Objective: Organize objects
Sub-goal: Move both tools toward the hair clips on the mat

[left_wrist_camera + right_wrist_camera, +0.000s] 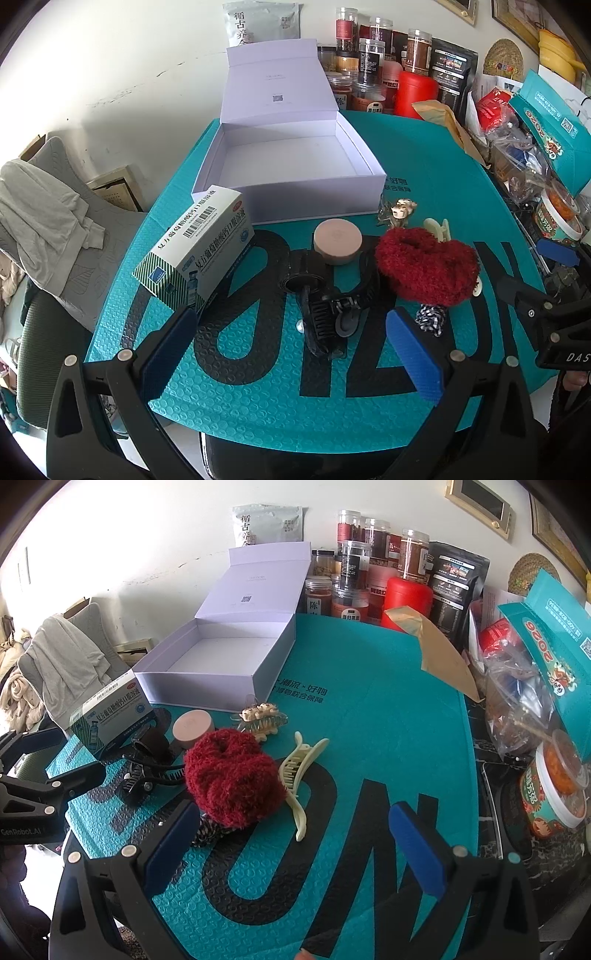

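Note:
An open white box (295, 155) (214, 657) stands empty at the back of the teal mat (258, 406) (369, 720). In front of it lie a medicine carton (199, 247) (114, 716), a round pink tin (338, 242) (192, 728), a black hair claw (328, 314) (147, 771), a red fluffy scrunchie (424, 266) (232, 775), a cream hair claw (299, 775), a decorated clip (399, 210) (260, 718) and a checked hair tie (430, 319). My left gripper (291, 354) is open, above the black claw. My right gripper (291, 849) is open beside the scrunchie.
Jars, a red canister (415, 92) (406, 598) and dark pouches (456, 583) line the back wall. A teal carton (550, 642), plastic bags and a food tub (557, 786) crowd the right edge. A chair with grey clothes (48, 221) stands left.

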The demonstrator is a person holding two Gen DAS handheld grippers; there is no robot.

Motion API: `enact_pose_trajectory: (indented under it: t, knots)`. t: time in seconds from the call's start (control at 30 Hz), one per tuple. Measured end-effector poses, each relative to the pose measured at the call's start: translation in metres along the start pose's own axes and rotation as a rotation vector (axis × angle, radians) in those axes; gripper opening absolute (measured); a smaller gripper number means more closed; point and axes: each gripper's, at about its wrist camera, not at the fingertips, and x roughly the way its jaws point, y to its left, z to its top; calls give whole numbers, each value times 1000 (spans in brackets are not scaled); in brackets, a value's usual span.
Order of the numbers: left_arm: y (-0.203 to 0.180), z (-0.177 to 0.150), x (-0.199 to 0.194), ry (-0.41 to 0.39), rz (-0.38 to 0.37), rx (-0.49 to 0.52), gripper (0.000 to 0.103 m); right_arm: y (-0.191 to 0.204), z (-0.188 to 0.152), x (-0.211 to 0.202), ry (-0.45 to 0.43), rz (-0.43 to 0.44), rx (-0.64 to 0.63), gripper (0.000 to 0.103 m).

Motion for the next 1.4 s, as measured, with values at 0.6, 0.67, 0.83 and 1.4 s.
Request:
enact_pose_trajectory:
  t: [0.6, 0.67, 0.83, 1.4]
  knots:
    - [-1, -1, 3, 18, 6, -19, 102, -1, 0, 3, 3, 25, -6, 102]
    - [-2, -1, 3, 19, 8, -17, 102, -1, 0, 3, 4, 23, -5, 102]
    - [-3, -1, 3, 20, 7, -20, 102, -2, -1, 4, 3, 23, -6, 102]
    - [-5, -7, 12, 49, 0, -37, 102, -3, -5, 4, 9, 45, -16, 102]
